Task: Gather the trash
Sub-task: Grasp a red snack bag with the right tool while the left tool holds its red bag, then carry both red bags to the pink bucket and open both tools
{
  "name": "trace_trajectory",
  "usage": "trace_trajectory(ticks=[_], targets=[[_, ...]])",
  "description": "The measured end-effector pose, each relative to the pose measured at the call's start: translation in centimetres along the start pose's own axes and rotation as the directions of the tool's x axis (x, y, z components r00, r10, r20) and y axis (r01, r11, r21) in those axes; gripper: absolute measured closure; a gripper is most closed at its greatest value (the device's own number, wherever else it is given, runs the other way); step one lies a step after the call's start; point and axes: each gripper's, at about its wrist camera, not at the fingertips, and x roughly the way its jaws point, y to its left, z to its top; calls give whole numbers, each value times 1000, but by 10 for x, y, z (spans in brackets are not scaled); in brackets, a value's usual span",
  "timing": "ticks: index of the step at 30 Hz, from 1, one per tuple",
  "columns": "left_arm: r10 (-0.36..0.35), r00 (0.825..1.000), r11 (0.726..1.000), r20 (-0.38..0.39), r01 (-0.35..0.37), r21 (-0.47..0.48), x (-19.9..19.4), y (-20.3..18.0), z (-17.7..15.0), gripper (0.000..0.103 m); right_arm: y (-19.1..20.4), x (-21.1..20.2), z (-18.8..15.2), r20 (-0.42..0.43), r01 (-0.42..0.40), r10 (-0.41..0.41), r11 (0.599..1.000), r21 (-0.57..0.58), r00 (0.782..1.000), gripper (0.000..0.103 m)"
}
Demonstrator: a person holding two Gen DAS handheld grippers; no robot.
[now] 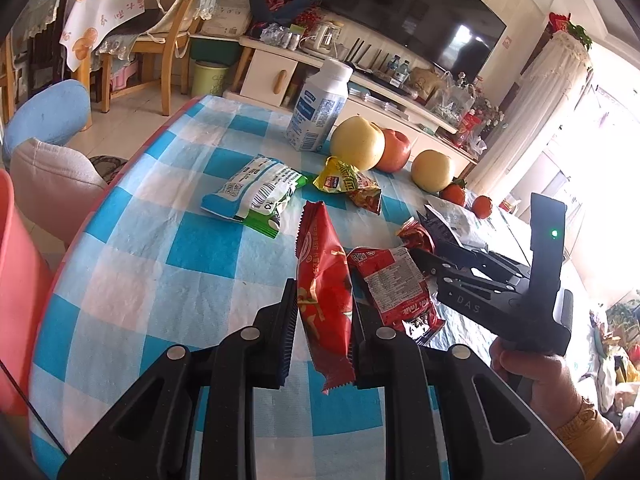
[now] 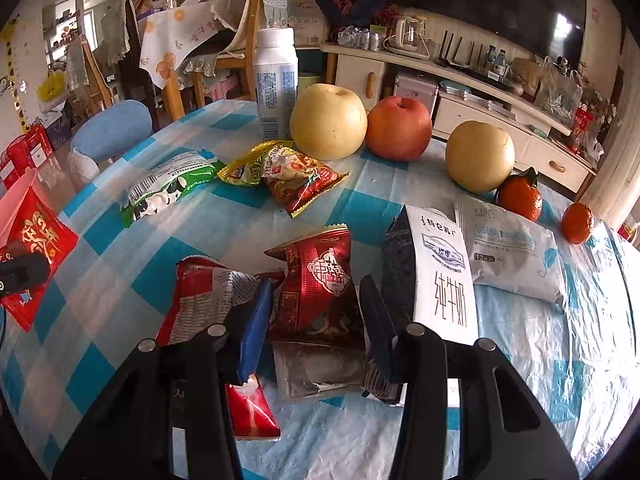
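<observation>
A long red snack wrapper (image 1: 324, 280) hangs between the pads of my left gripper (image 1: 324, 308), which is shut on it above the checked tablecloth (image 1: 160, 248). The same wrapper (image 2: 36, 248) shows at the left edge of the right wrist view. My right gripper (image 2: 316, 286) has a small dark red packet (image 2: 320, 292) pinched between its pads. In the left wrist view the right gripper (image 1: 420, 236) holds that packet (image 1: 414, 236) at its tips. More wrappers lie loose: a red-and-white one (image 2: 208, 300), a green-and-white one (image 2: 168, 192) and a yellow-and-red one (image 2: 284, 176).
A black-and-white milk carton (image 2: 440, 276) and a white wipes pack (image 2: 512, 252) lie right of the right gripper. Behind stand a white bottle (image 2: 276, 88), two pears (image 2: 328, 120), an apple (image 2: 400, 128) and two tangerines (image 2: 520, 196). Chairs ring the table's left edge.
</observation>
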Motion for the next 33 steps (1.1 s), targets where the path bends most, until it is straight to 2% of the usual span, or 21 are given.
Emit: trace_trajectory(ticks=[8,17,26,33], targets=[[-3,1000,1000,9,3,-1,-1,2,0,81,10,5,-2,-3,75,-75,995,-70,997,71],[0,999,1000,43,0,-11,-16,7,6,81,5,-18,0,31,87,-87,996,13,996,74],[52,993,998,106,-49,-27,-47,19,14,81,24,-46,8,60,72,-74,996,43,995,74],[136,974,990,182,-127,-61,-86,38,23,80,59,-69,27,103,19,-22,999,30,994,74]])
